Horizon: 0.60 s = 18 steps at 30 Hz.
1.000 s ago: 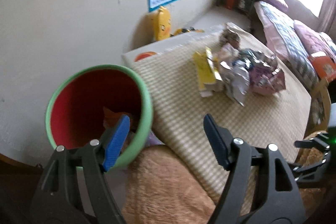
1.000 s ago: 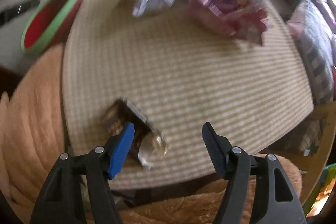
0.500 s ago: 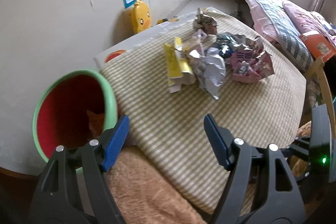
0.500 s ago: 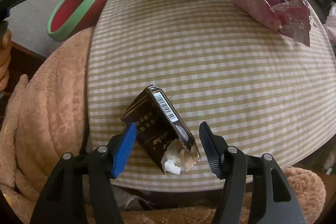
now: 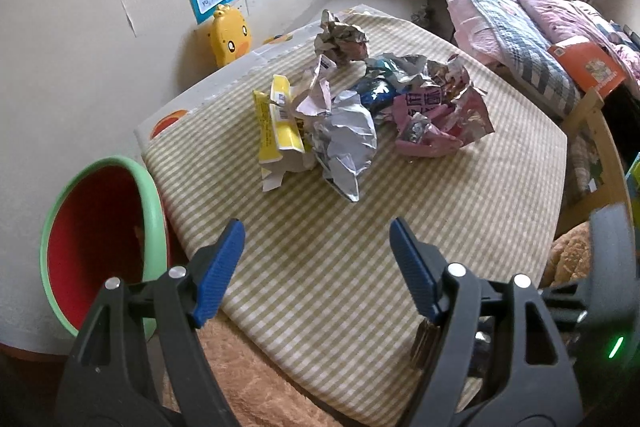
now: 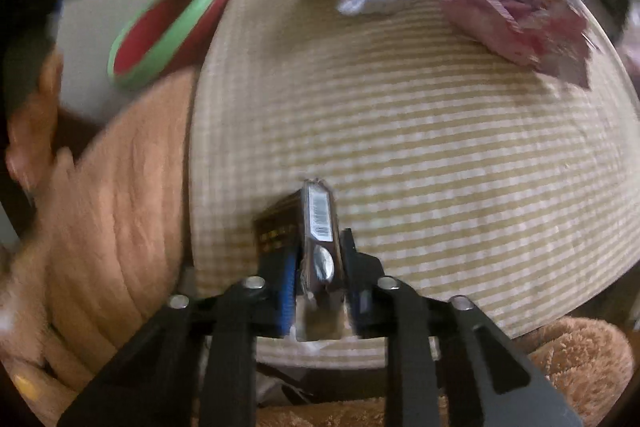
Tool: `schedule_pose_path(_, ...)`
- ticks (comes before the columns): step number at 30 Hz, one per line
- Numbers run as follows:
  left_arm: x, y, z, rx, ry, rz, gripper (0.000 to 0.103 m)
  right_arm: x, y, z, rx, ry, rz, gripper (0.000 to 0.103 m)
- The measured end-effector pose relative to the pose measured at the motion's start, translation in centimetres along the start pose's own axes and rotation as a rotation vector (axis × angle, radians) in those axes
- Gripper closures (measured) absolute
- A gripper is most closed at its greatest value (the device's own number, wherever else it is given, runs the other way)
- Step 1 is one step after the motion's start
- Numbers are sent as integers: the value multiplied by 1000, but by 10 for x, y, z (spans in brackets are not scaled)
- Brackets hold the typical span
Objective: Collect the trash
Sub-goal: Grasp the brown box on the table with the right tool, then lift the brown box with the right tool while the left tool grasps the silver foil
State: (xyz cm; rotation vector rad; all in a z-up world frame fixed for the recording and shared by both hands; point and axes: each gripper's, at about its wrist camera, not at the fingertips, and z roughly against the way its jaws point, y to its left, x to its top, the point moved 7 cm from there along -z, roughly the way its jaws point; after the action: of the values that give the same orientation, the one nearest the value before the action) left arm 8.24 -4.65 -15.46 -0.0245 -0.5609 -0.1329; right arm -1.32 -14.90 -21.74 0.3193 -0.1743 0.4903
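Right tool [image 6: 318, 267] clamped on the brown box [image 6: 298, 227] at the desk's [image 6: 440, 147] near edge. Left tool [image 5: 316, 251] wide open, holding nothing, above the desk. Wrapper pile [image 5: 360, 119] mid-desk, far side. Green bin [image 5: 104, 247] at the desk's left edge, tilted.

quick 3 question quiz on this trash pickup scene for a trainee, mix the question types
1. True or false: the right tongs are shut on the brown carton.
2. Which best describes the left tongs? A) gripping a yellow wrapper B) open over the striped cloth C) inside the bin
3. Fill in: the bin with the green rim has a ____ inside.

Key: 1 true. 2 B: they are open, and the yellow wrapper lies untouched in the trash pile on the striped cloth. 3 red.
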Motion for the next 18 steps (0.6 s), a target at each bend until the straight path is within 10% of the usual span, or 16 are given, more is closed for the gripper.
schedule_pose_path(11,16,-12,-15,20,-24,-17,31,7,-84,2,190,-180,-574,86)
schedule_pose_path(18,41,-16,-49,40,-2,-16,31,-6,-93,8,208,-199,-605,85)
